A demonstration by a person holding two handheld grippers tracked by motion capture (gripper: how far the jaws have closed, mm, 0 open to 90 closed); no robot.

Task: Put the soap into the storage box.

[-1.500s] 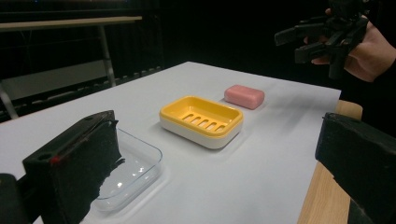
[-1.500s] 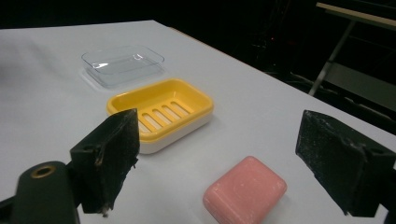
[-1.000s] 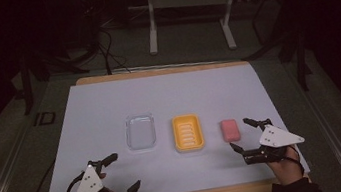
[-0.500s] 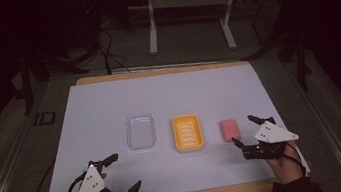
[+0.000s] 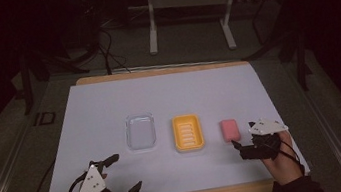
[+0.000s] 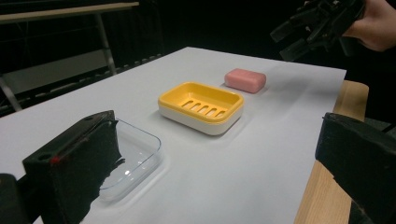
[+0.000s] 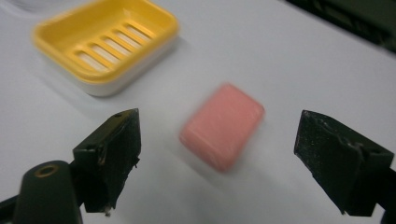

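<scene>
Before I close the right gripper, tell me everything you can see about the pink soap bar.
The pink soap bar is a rounded rectangular block, smooth and matte, plain on its visible faces. It lies flat on the white table cover, to the right of the yellow soap dish and apart from it. Nothing touches it. The right gripper is open, its jaws standing either side of the bar's near end without contact. The bar is slightly blurred in the right gripper view, so fine surface detail cannot be told.

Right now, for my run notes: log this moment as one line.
right claw: open, nearing pink soap, no contact | left claw: open, idle near table edge | yellow soap dish: empty | clear tray: empty
</scene>
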